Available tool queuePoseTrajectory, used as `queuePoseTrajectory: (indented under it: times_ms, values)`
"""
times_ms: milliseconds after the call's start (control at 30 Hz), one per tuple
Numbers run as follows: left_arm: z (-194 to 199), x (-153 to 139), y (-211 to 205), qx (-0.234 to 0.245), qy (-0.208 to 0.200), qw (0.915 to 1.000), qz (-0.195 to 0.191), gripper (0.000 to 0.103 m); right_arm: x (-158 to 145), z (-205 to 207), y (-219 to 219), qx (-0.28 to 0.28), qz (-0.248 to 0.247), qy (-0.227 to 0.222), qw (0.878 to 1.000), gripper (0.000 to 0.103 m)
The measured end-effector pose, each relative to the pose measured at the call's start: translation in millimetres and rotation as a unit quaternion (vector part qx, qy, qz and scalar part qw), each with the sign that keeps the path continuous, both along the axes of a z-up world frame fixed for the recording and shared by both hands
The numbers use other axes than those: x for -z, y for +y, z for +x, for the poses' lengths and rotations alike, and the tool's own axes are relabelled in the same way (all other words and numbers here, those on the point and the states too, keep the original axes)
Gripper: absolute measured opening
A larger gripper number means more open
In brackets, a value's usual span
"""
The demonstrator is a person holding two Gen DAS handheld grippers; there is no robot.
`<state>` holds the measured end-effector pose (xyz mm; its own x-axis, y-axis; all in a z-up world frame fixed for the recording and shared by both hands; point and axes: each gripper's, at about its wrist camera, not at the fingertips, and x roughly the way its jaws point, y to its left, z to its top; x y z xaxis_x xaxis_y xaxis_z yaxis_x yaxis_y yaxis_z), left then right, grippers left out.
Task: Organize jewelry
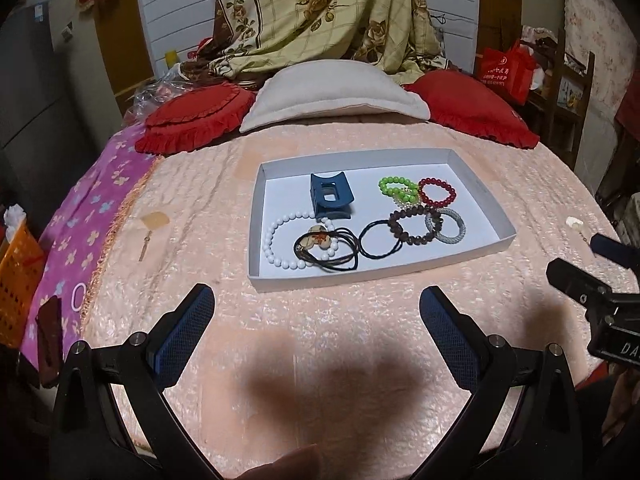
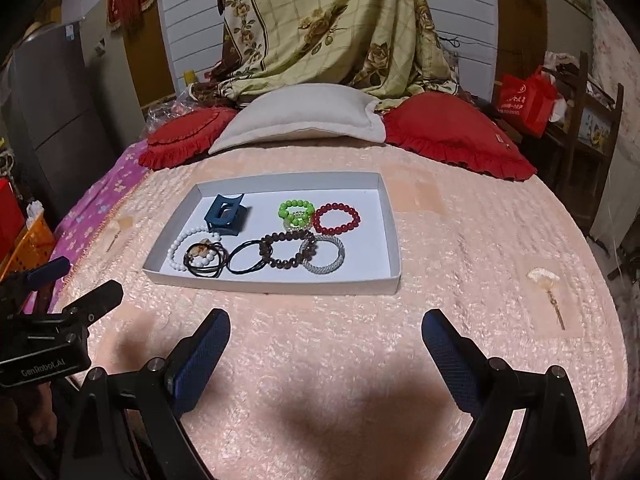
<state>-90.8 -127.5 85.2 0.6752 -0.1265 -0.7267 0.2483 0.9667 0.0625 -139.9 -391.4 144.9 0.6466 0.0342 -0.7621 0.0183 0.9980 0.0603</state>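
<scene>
Currently the white tray sits on the pink bedspread, and everything else is placed relative to it. Inside it lie a blue hair claw, a white bead bracelet, black hair ties, a dark bead bracelet, a grey bangle, a green bead bracelet and a red bead bracelet. Nearer the camera than the tray, the left gripper and right gripper hover over the bedspread, fingers spread wide, holding nothing. Beyond the tray rest a white pillow and red cushions.
</scene>
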Motion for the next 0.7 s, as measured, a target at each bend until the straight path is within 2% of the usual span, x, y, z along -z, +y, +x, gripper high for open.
queuePoseTrajectory:
  times_ms: [133,300,700]
  values:
    - [12,8,-1,-0.003,0.013,0.9999,-0.008,0.102,4,18,-3,0.0,-0.013,0.002,1.0,0.095]
    - [21,8,-3,-0.005,0.018,0.9997,-0.014,0.102,5,33,-6,0.006,0.015,0.005,1.0,0.095]
    - [12,-3,6,-0.009,0.011,0.9996,-0.025,0.102,-2,27,8,-0.003,0.01,-0.003,1.0,0.095]
